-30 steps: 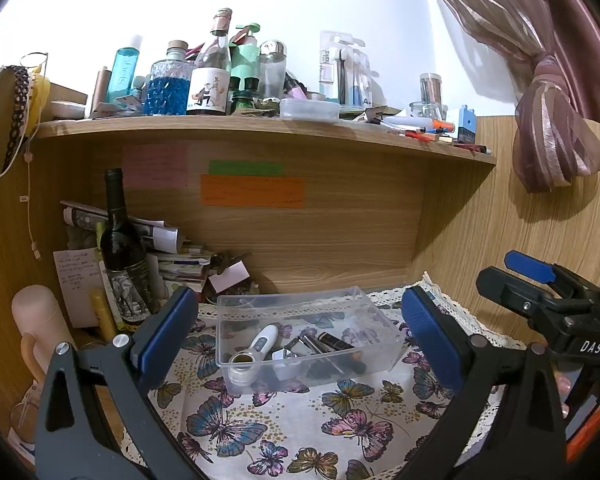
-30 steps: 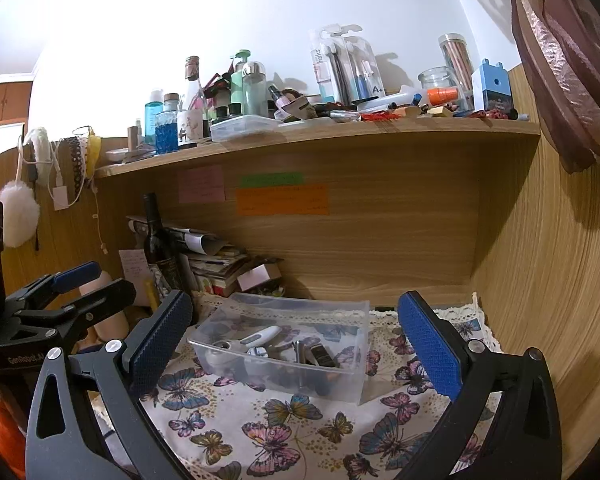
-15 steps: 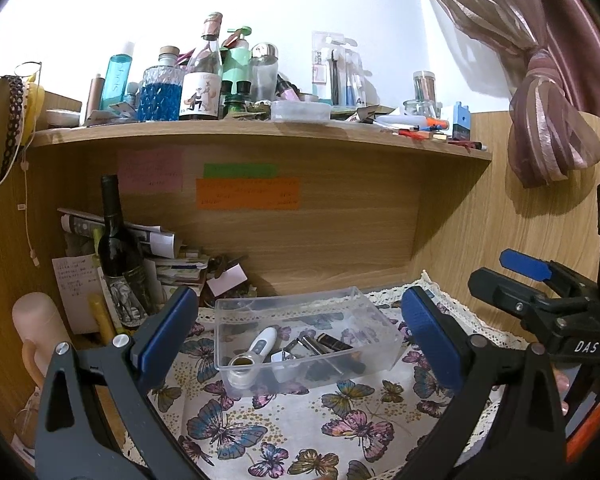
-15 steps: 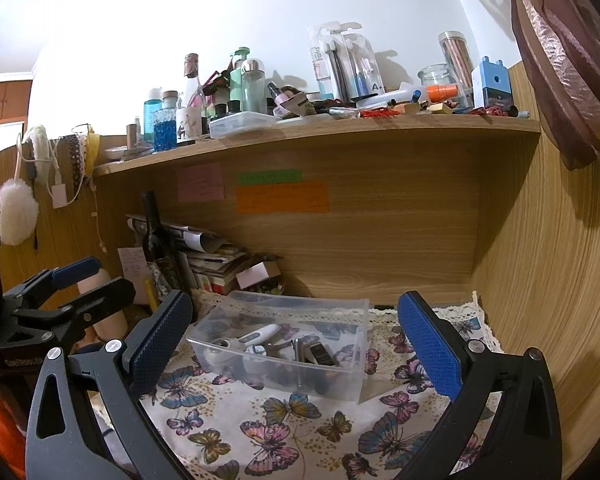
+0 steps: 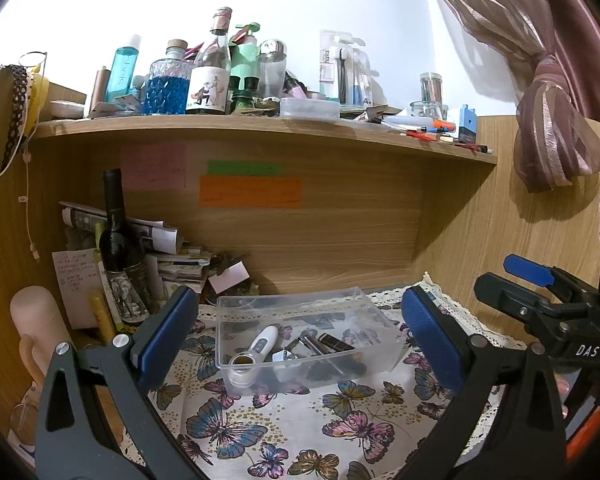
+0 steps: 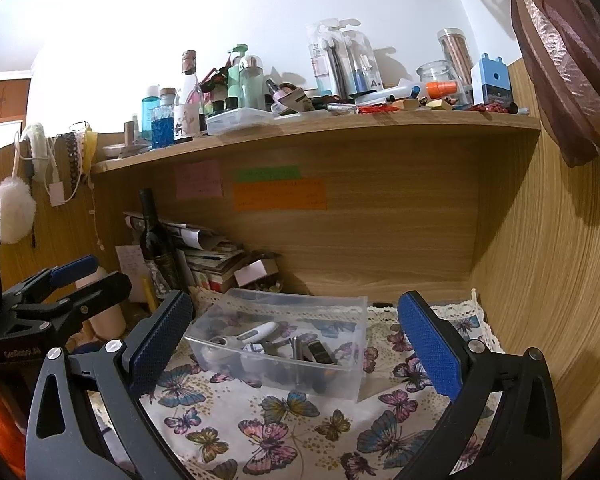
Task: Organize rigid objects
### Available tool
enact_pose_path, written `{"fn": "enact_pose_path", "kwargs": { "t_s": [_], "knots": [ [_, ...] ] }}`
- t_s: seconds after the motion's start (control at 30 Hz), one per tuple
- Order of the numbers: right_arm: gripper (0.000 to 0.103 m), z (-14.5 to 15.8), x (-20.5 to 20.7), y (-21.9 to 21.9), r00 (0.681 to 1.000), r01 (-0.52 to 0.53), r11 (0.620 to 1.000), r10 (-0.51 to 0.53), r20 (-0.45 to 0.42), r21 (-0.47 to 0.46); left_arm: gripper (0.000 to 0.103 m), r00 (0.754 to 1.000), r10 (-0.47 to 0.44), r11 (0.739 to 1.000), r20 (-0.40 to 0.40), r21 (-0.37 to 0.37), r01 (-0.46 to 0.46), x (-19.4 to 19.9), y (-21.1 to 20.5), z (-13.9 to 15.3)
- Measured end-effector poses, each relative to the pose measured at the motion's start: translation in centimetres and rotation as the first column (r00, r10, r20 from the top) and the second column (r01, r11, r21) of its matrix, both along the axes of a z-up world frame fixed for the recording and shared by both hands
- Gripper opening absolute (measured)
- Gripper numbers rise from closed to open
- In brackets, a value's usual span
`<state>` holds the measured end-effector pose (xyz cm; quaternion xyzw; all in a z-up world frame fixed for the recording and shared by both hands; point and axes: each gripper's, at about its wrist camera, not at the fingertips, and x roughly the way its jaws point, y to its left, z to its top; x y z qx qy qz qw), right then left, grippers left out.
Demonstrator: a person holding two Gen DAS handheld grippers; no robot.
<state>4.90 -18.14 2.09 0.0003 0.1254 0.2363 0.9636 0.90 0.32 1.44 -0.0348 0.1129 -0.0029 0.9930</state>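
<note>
Against the frames of a second ago, little differs: in the left wrist view the shelf and its clutter sit a touch lower in the picture, and the clear box (image 5: 306,334) lies in about the same place between the blue pads. The left tool (image 5: 296,332) is spread wide and holds nothing; the right tool (image 6: 294,334) is likewise wide and empty, as before.

On the left stands a dark wine bottle (image 5: 120,240) before a heap of papers (image 5: 168,254), against the wooden back wall. The clear box rests on the butterfly cloth (image 5: 300,424) that covers the tabletop, near the back wall. Inside it lie a white thermometer (image 5: 260,344), a dark tube (image 5: 336,342) and some metal pieces. Above, the shelf (image 5: 260,128) carries bottles, a blue-filled jar (image 5: 166,88) and pens. To the right hangs a tied pink curtain (image 5: 552,136). Nothing stands between either tool and the box; each tool shows at the edge of the other's view.
</note>
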Motion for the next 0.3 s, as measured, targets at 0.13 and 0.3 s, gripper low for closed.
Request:
{"fn": "enact_pose_path", "kwargs": {
  "t_s": [0.13, 0.3],
  "knots": [
    [0.103, -0.02, 0.13, -0.04, 1.000, -0.001, 1.000, 0.001, -0.001, -0.002, 0.103, 1.000, 0.004, 1.000, 0.006, -0.001, -0.004, 0.04, 0.38, -0.01],
    [0.103, -0.10, 0.43, -0.13, 1.000, -0.001, 1.000, 0.001, -0.008, -0.003, 0.103, 1.000, -0.007, 1.000, -0.003, -0.011, 0.007, 0.31, 0.71, -0.16]
  ]
}}
